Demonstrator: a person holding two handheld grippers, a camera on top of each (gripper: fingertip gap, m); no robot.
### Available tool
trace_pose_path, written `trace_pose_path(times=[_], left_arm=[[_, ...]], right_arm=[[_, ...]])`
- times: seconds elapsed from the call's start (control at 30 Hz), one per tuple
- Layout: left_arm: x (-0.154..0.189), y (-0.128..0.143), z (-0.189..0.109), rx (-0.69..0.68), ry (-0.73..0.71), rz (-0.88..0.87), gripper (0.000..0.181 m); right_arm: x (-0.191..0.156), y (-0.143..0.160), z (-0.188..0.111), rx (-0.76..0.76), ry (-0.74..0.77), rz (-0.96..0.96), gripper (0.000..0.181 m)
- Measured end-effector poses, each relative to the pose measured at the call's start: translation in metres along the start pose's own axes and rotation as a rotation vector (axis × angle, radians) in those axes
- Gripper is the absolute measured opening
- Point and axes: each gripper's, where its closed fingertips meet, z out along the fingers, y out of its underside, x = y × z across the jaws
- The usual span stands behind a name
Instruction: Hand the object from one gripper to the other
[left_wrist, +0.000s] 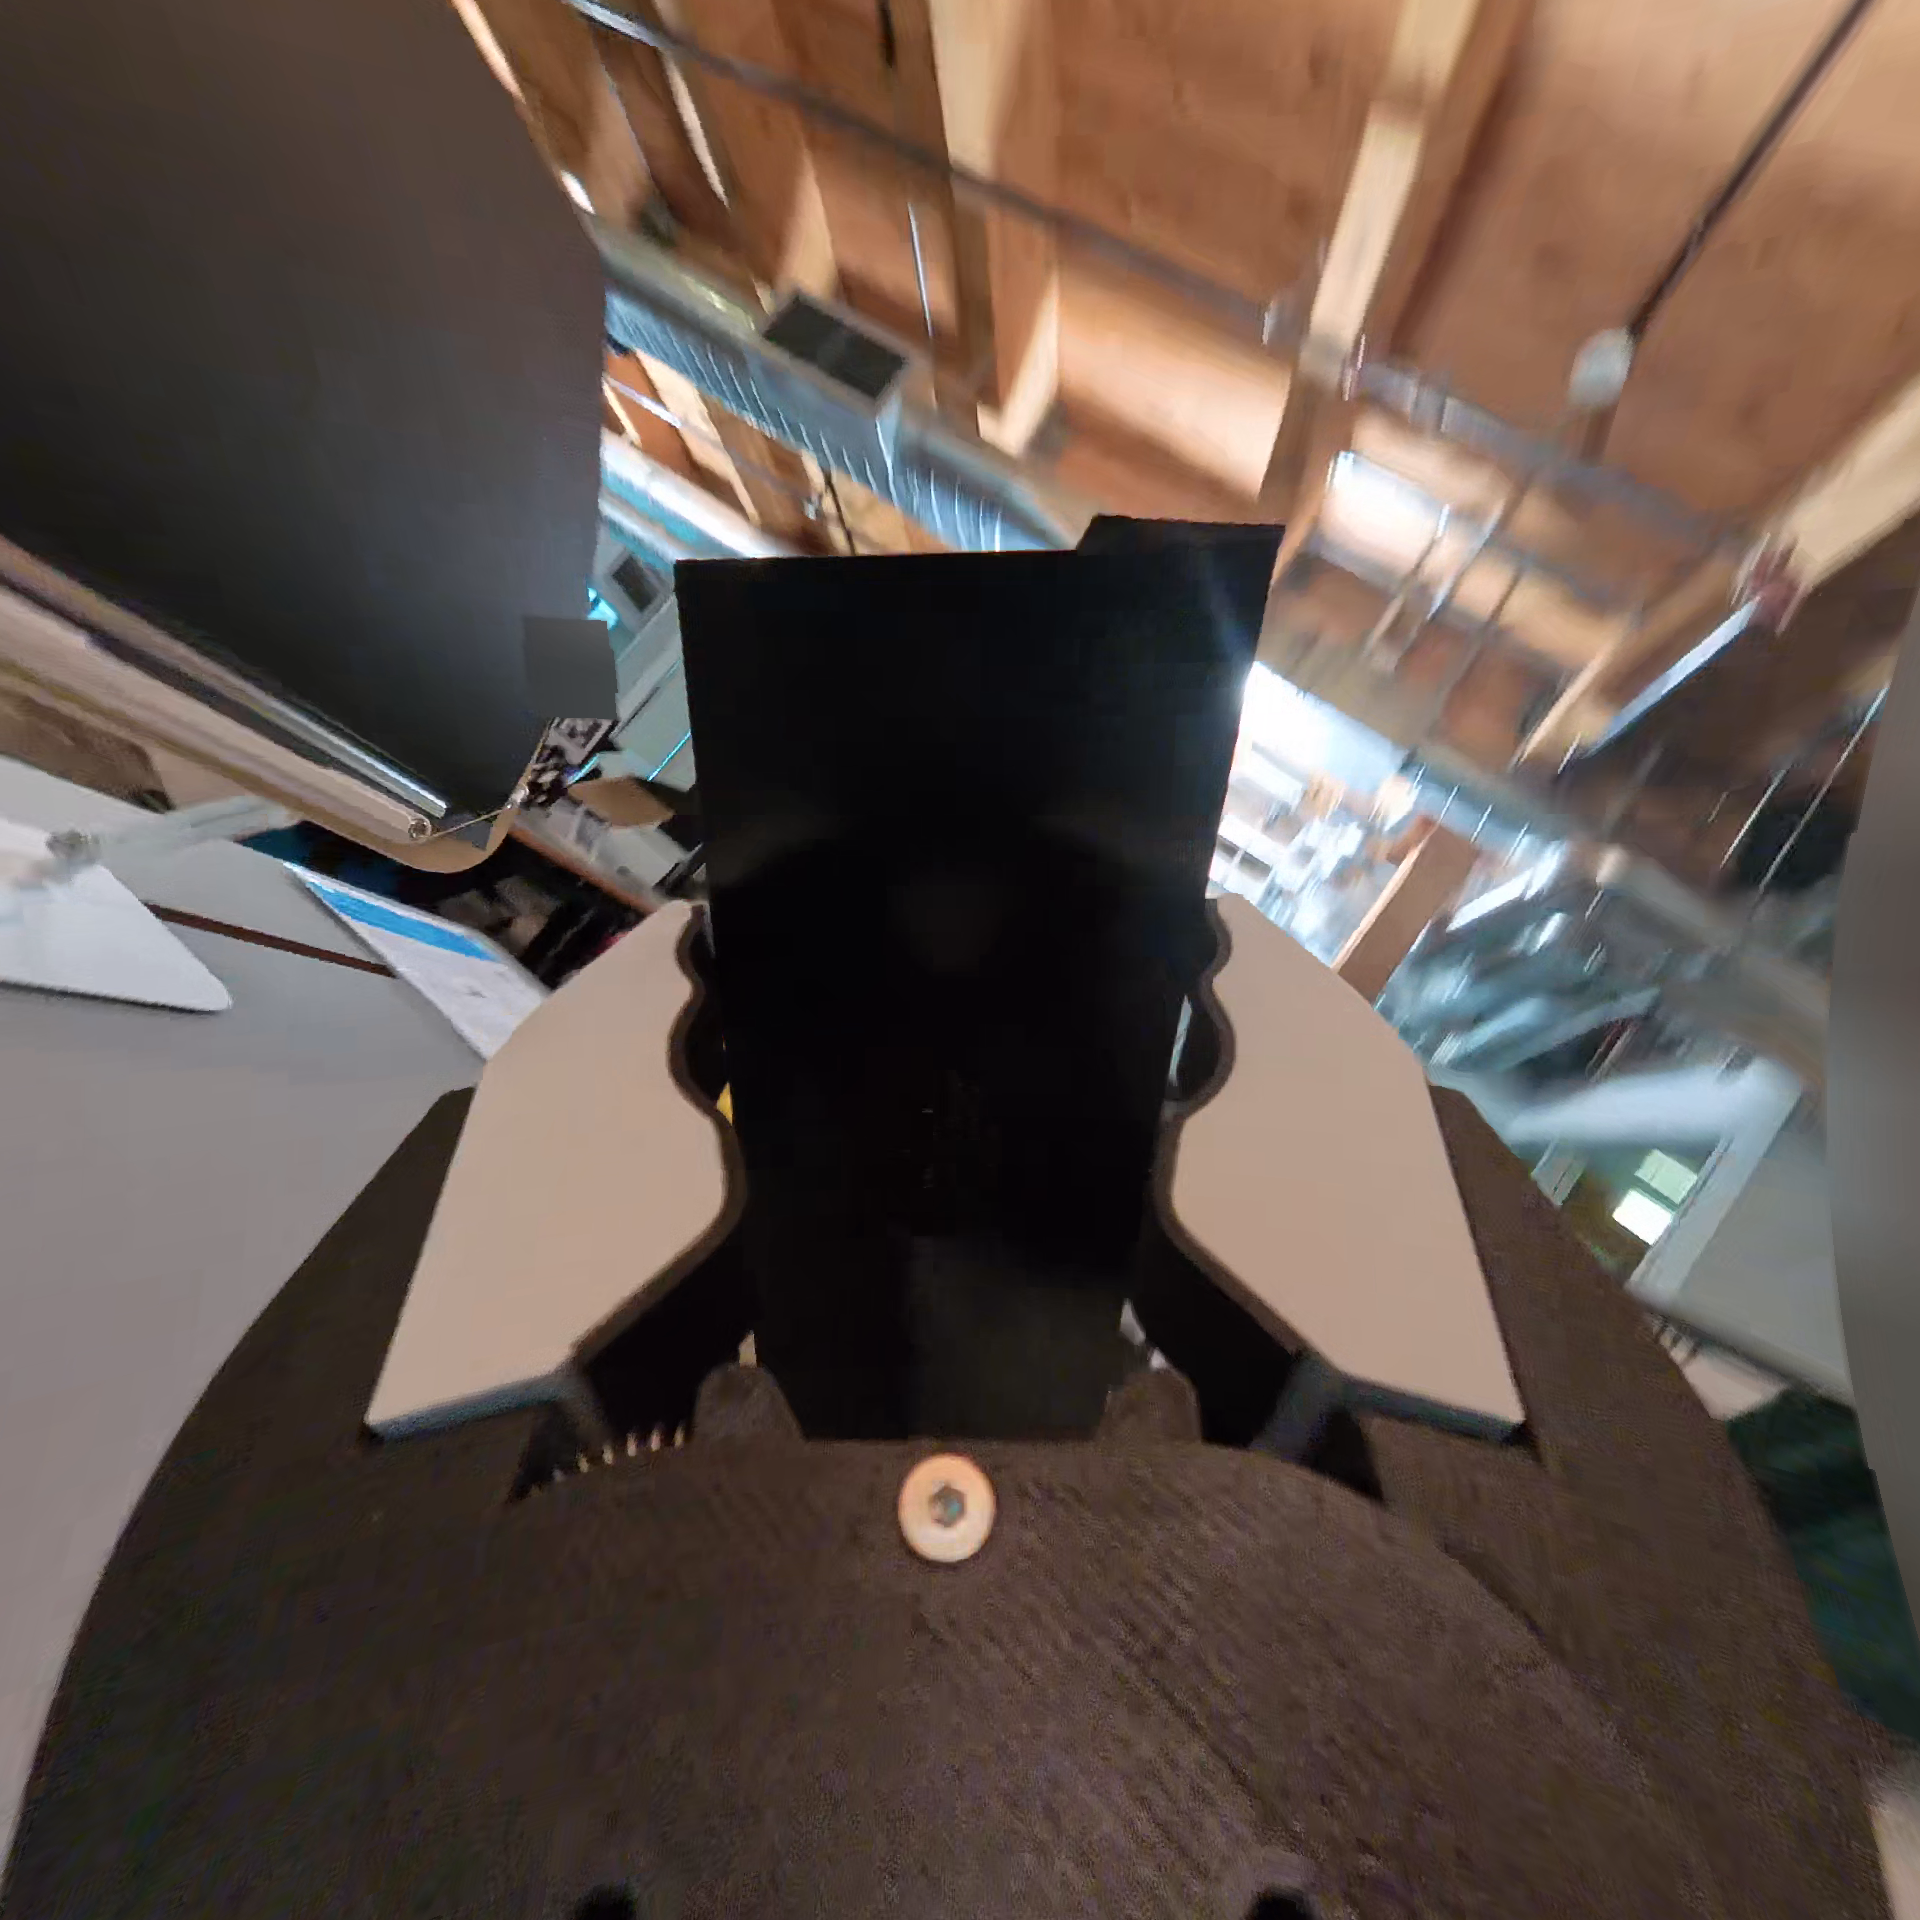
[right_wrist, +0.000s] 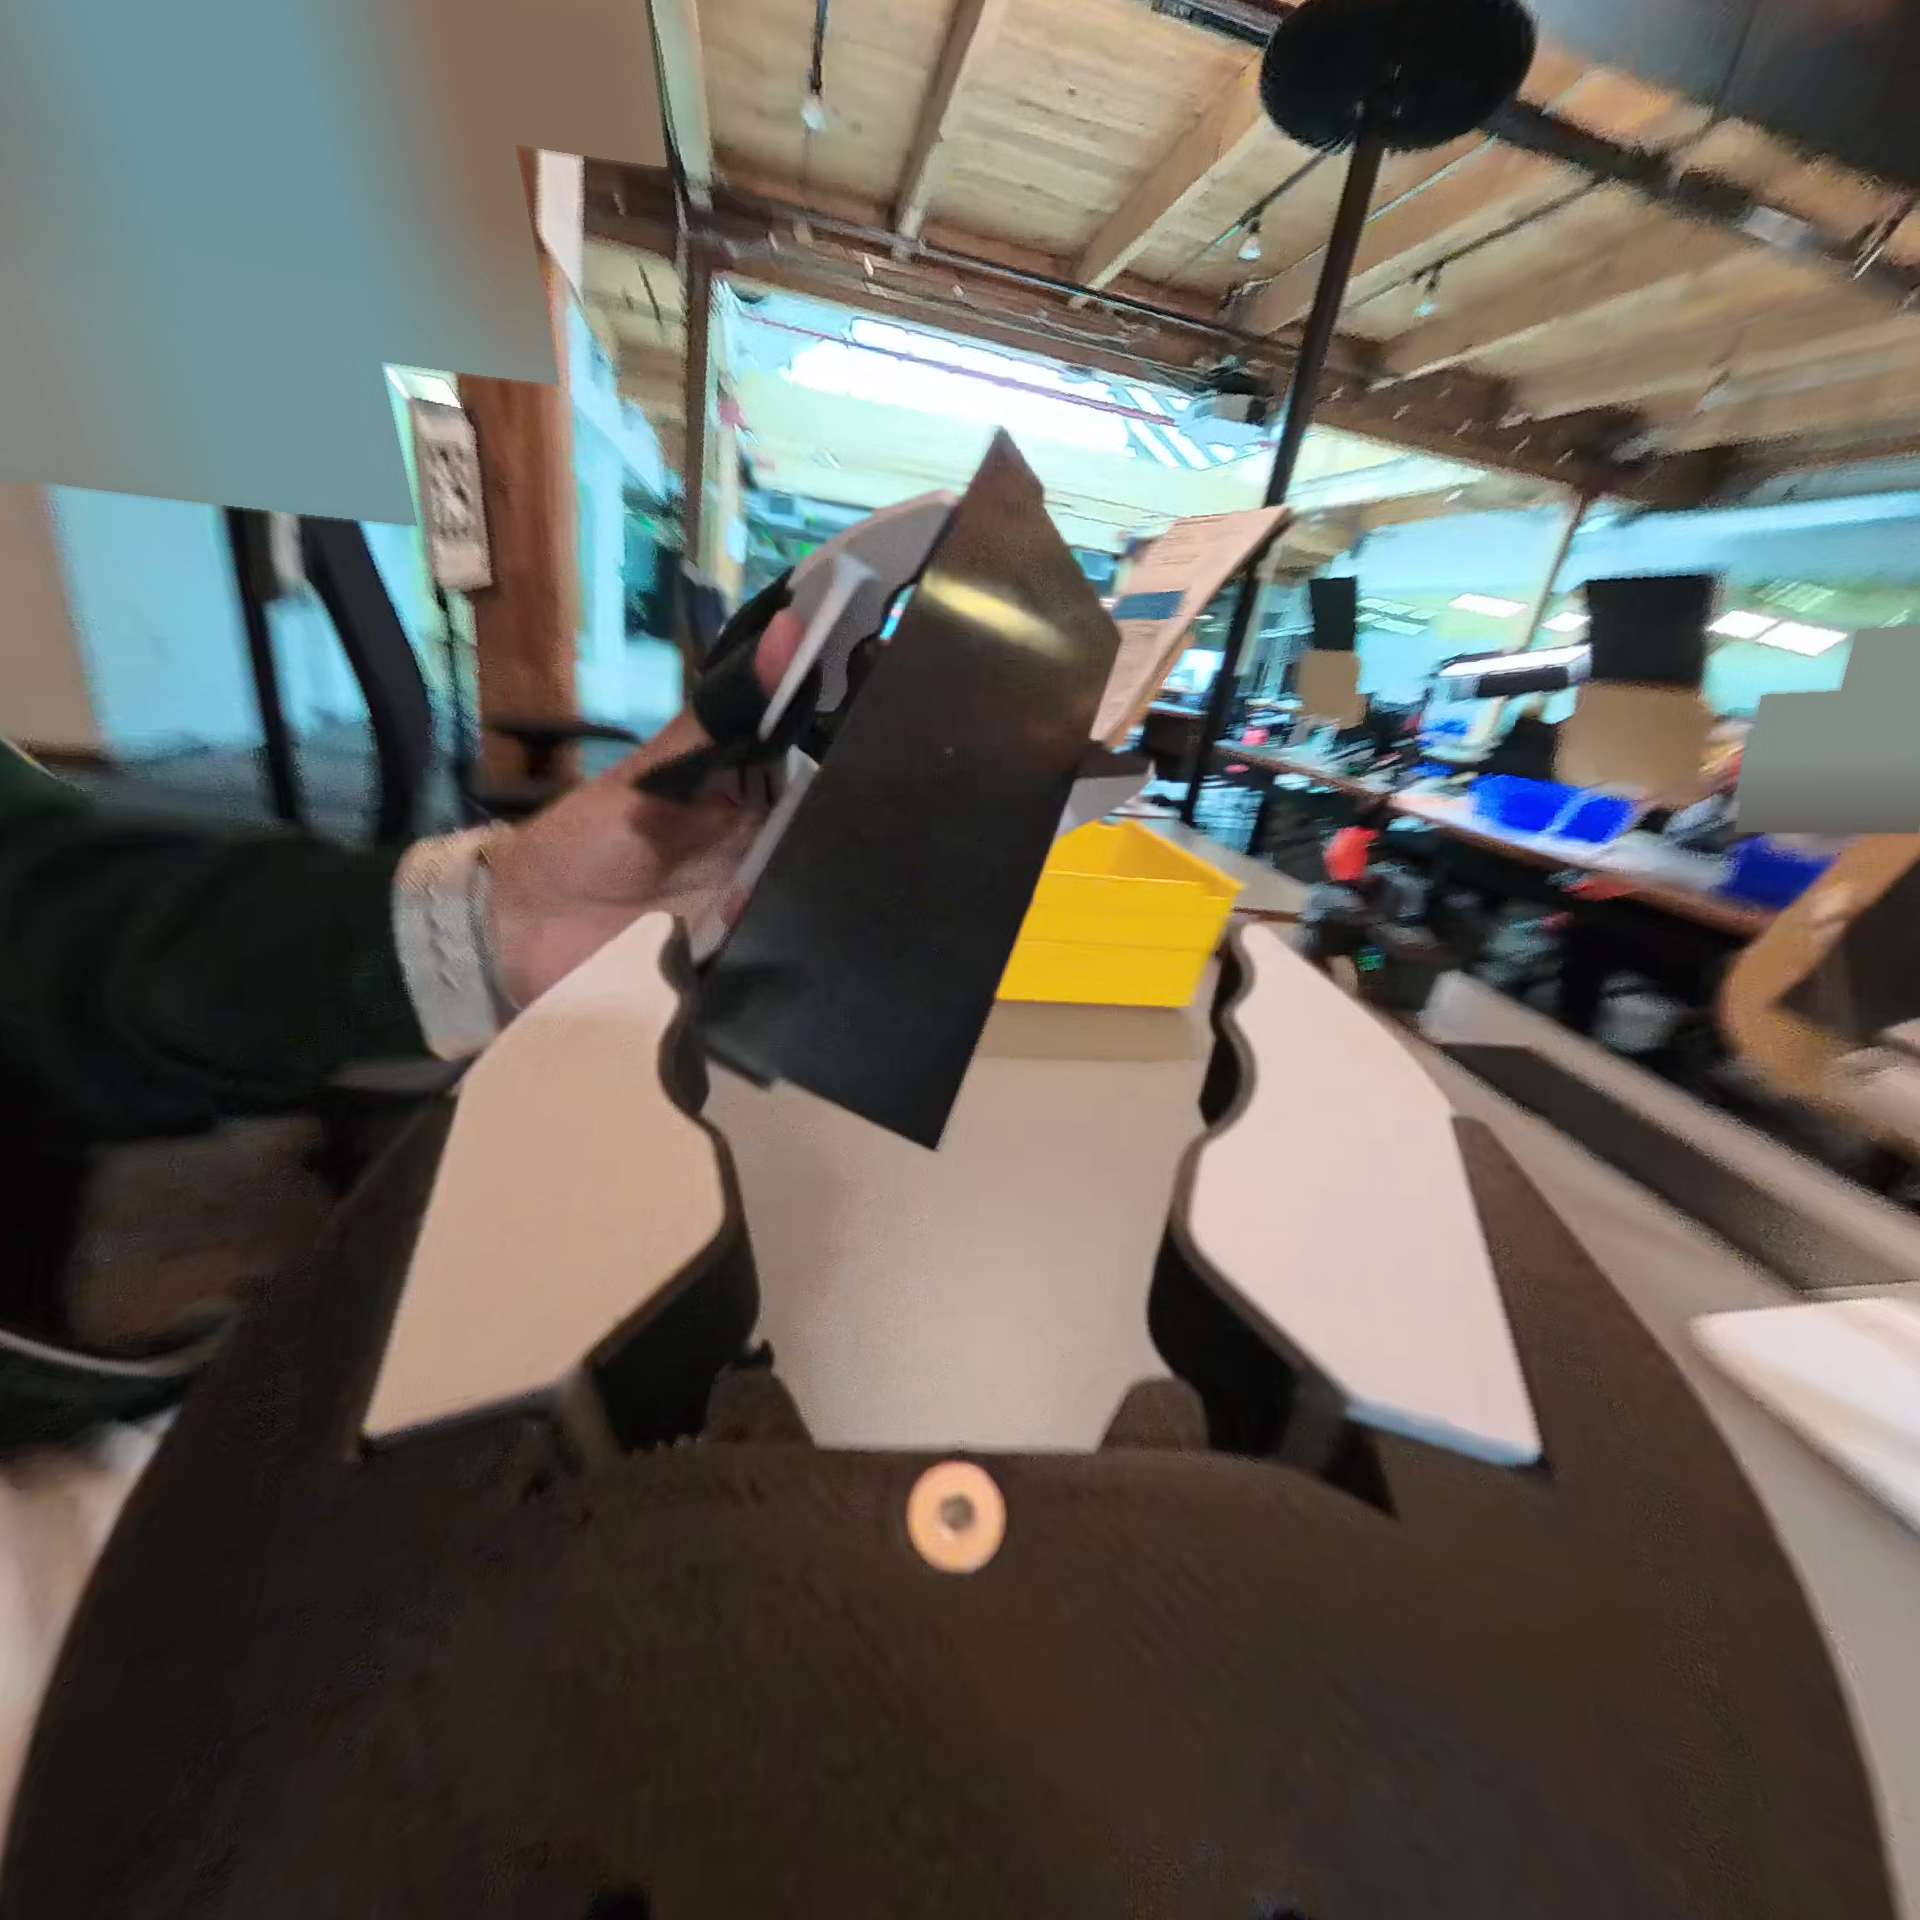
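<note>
So on the left, the left gripper (right_wrist: 831, 665) has its fingers clamped on the black flat object (right_wrist: 914, 810), holding it up tilted in the air above the desk (right_wrist: 966, 1247), a person's hand (right_wrist: 613, 873) behind it. Moving right, the right gripper (right_wrist: 961, 1049) sits with its fingers spread wide and nothing between them; the object's lower corner hangs just at the gap. Looks like the approach step: next it needs to slide in and close before lefty lets go. Yellow bin (right_wrist: 1122, 914) sits behind.

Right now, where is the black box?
The black box is clamped between the left gripper fingers, up in the air. In the right wrist view it hangs tilted before the open right gripper, with the yellow bin behind.
</note>
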Motion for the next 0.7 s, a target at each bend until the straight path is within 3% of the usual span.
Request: trace_pose_path(times=[0.1, 0.23, 0.43, 0.57, 0.7], left_arm=[[-0.021, -0.01, -0.013, 0.127, -0.015, -0.202, 0.088], [-0.034, -0.006, -0.019, 0.201, -0.037, -0.305, 0.088], [-0.035, -0.018, -0.027, 0.283, -0.045, -0.315, 0.087], [-0.026, -0.012, -0.022, 0.285, -0.018, -0.348, 0.088], [-0.018, 0.008, -0.01, 0.276, 0.017, -0.417, 0.088]], right_arm=[[-0.009, 0.002, 0.004, -0.052, 0.074, -0.27, 0.086], [-0.028, 0.001, 0.01, -0.078, 0.102, -0.5, 0.075], [-0.041, 0.008, 0.016, -0.117, 0.077, -0.59, 0.077], [-0.036, 0.019, 0.022, -0.18, 0.124, -0.605, 0.075], [-0.019, 0.014, 0.018, -0.202, 0.248, -0.63, 0.057]])
